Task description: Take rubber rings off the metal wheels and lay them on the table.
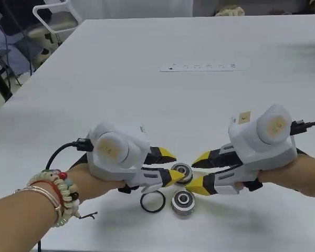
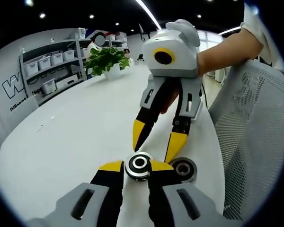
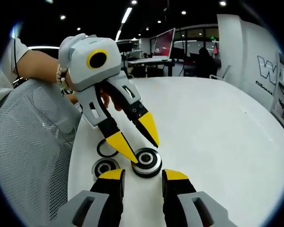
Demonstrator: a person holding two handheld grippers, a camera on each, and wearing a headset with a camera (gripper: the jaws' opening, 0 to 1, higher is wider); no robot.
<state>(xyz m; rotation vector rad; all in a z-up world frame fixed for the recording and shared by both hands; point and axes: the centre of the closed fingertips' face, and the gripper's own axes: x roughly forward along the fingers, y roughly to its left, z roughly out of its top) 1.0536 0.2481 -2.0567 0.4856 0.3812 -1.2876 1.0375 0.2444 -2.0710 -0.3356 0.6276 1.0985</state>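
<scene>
Left gripper (image 2: 139,166) clenched on a metal wheel (image 2: 140,162), yellow tips pressed against either side of it, in the left gripper view. Rubber round that wheel or not: cannot tell. Just to the right, flat on the white table (image 2: 75,142), a second wheel (image 2: 183,169). Directly beyond, right gripper (image 2: 151,155) pointing back toward the camera, jaws spread and grasping nothing, one tip just above the held wheel, the other over the gap between the two wheels. Farther along the table, a potted plant (image 2: 104,59); behind that, shelves (image 2: 52,71).

In the head view, nearest the person: beaded bracelets (image 1: 58,191) on the wrist behind the left gripper. Next, a black rubber ring (image 1: 142,202) lying loose and flat on the table, around nothing, just left of the second wheel. Behind those two, the held wheel between the facing tips of both grippers. Well beyond, a thin white strip (image 1: 202,66) flat on the table; farthest, a chair (image 1: 55,21) past the table's corner.

In the right gripper view: own jaws parted at the bottom, held wheel just ahead of the gap between them; second wheel off to the left, ring behind it, partly hidden by a jaw of the left gripper.
</scene>
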